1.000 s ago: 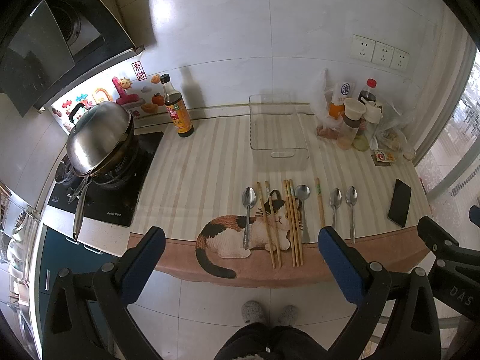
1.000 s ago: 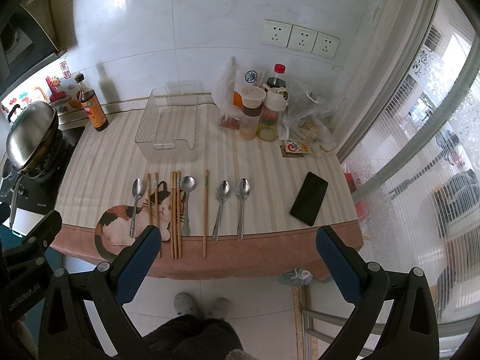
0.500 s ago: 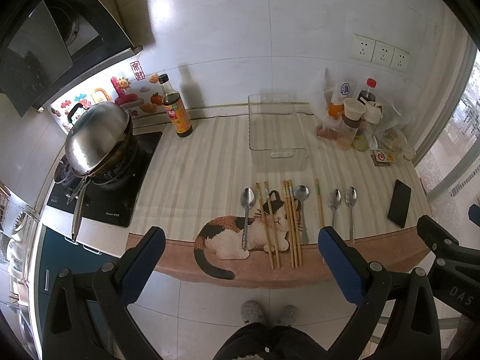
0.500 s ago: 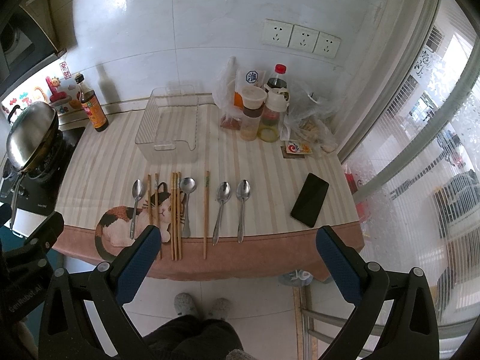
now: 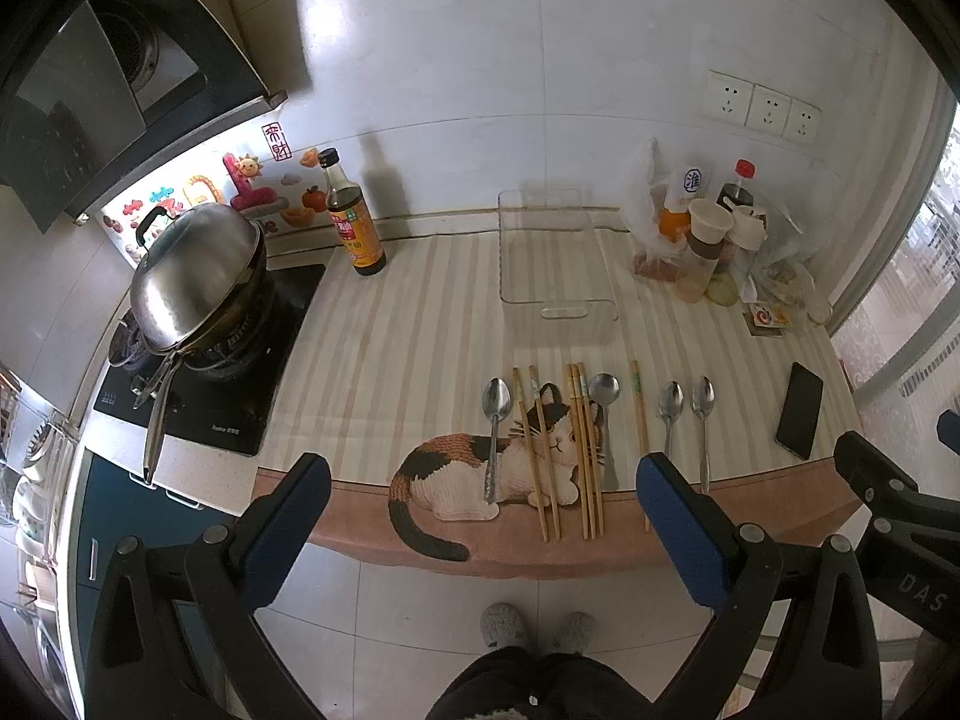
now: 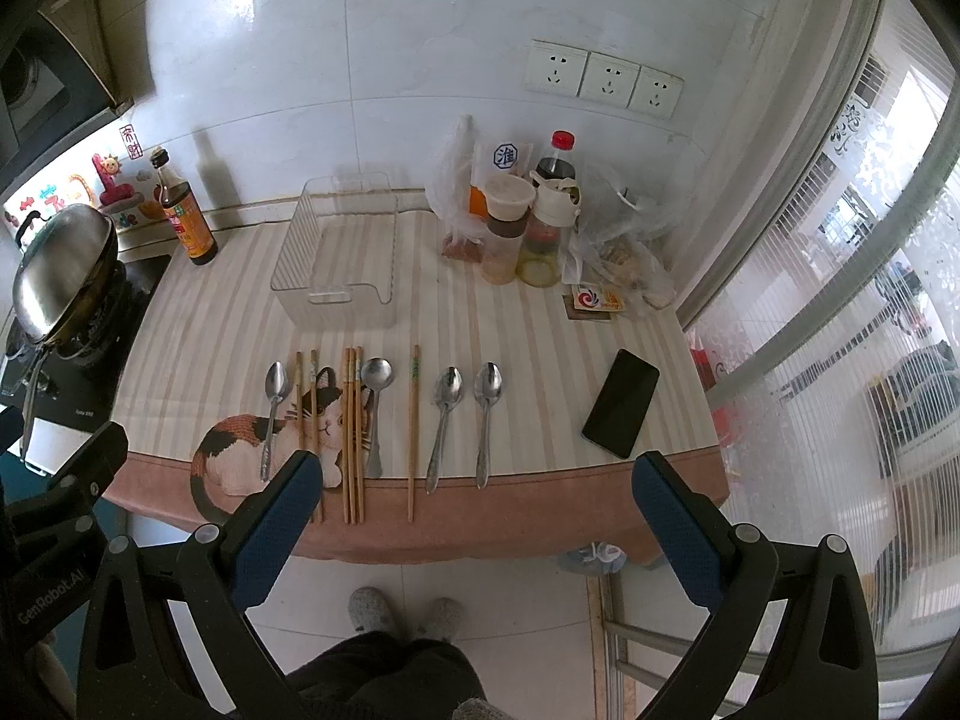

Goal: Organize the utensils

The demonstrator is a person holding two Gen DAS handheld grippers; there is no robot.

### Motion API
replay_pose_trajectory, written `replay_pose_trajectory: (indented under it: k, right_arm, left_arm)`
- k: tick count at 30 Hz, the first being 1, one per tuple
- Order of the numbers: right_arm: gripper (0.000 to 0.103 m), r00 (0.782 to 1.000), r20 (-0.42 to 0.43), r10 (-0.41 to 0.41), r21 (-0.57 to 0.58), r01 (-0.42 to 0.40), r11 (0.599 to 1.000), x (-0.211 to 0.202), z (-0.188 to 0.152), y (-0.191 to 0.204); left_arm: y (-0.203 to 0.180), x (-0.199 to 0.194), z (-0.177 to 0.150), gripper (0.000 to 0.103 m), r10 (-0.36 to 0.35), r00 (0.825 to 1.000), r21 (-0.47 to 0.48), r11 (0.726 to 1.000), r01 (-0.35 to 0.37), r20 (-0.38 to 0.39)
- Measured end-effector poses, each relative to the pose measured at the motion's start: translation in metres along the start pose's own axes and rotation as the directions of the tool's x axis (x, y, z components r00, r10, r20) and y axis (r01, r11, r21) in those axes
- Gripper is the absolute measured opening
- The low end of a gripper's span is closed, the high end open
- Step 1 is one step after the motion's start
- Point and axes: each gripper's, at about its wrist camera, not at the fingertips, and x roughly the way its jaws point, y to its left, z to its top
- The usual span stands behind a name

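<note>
Utensils lie in a row near the counter's front edge: steel spoons [image 6: 443,426] and wooden chopsticks [image 6: 353,432], partly on a cat-print mat [image 5: 480,468]. Left gripper [image 5: 480,516] & right gripper [image 6: 468,516] both gape wide, empty, held off the counter. Spoons: stiff, slick, low-lying; I'd pinch mid-handle. Chopsticks: light, roll easily. Clear bin [image 6: 342,258] sits behind, empty

home kitchen, wok [image 5: 198,276] on hob [image 5: 240,384], range hood [image 5: 120,78], tiled wall [image 6: 420,30]

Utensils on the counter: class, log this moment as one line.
left gripper: open | right gripper: open | spoons, chopsticks: on counter | clear bin: empty
</note>
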Motion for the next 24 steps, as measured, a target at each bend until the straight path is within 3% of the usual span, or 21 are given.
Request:
replay_pose_trajectory:
  k: [24]
  right_arm:
    - [0.103, 1.0, 0.004, 0.004, 0.004, -0.004, 1.0, -0.001, 0.007, 0.001]
  left_arm:
    - [-0.007, 0.006, 0.012, 0.103, 0.003, 1.0, -0.002, 1.0, -0.003, 0.003]
